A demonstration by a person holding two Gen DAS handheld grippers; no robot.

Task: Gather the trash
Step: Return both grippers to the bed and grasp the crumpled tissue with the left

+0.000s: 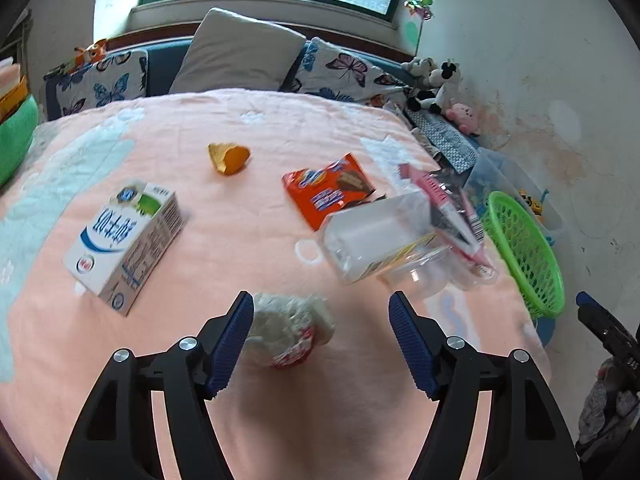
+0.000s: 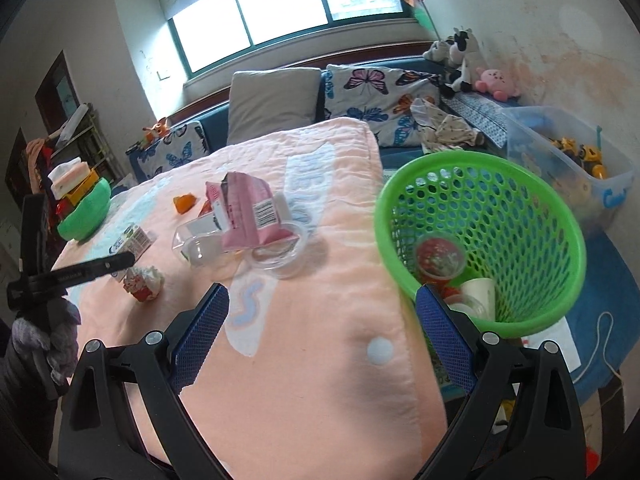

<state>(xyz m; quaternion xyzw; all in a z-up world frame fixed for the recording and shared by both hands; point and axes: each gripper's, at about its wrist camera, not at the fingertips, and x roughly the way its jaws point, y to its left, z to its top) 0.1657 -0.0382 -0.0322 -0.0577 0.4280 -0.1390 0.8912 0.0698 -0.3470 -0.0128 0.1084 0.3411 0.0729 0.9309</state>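
Your left gripper (image 1: 321, 340) hangs over the near part of the bed (image 1: 248, 216), fingers (image 1: 232, 344) apart. A crumpled wrapper (image 1: 290, 330) lies on the blanket between them, close against the left finger and clear of the right one; whether the left pad touches it you cannot tell from here.

Going left to right across the bed: a milk carton (image 1: 124, 240) lies on its side toward the left edge. Beyond it, nearer the pillows (image 1: 236, 52), sits a small orange wrapper (image 1: 229, 157). Right of the middle lies an orange snack bag (image 1: 330, 188). Touching its lower corner is a heap near the right edge: a clear bottle (image 1: 372, 240) on its side, a clear tub (image 2: 280, 254) and a pink carton (image 2: 250, 212) leaning on top of them.

Off the bed's right edge stands the green basket (image 2: 520, 208), well apart from the crumpled wrapper. It already holds a red-lidded cup (image 2: 439, 258), a white paper cup (image 2: 480, 292) and some smaller bits you cannot make out.

Your right gripper (image 2: 322, 340) hangs over the bed's near right corner, just beside the basket. Its fingers (image 2: 200, 332) stand wide apart with nothing between them. A clear bin (image 2: 568, 160) of toys sits beyond the basket by the wall.
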